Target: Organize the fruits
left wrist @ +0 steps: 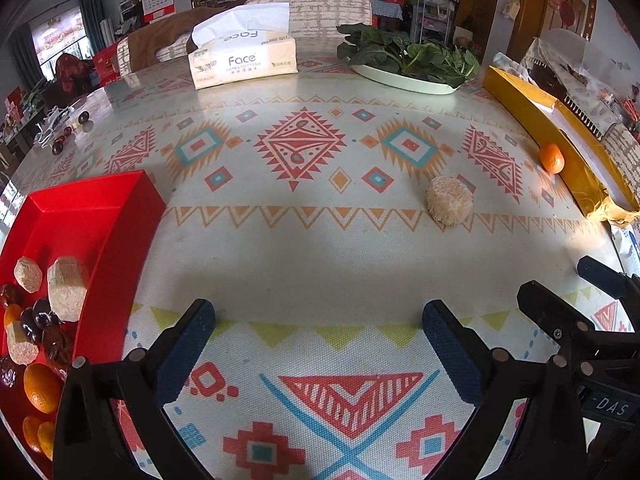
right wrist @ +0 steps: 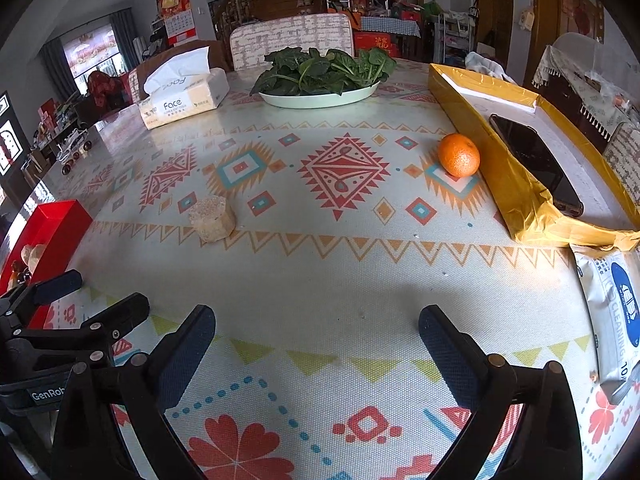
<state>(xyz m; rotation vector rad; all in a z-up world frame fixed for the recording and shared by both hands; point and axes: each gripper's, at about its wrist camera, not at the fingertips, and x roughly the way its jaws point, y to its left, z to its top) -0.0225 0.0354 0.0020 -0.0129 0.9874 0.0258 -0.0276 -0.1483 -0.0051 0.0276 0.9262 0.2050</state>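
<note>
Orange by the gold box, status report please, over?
Both hand-held grippers open, empty. Orange loose beside gold box, not in red tray. Path clear.

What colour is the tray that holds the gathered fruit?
Bright red tray, seen best in the left wrist view.

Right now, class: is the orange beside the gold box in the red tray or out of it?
Out. The orange sits on the tablecloth, far from the red tray.

Right gripper (right wrist: 316,344) gapes empty over the patterned tablecloth (right wrist: 320,280), orange (right wrist: 459,155) near the yellow box (right wrist: 504,168).
</note>
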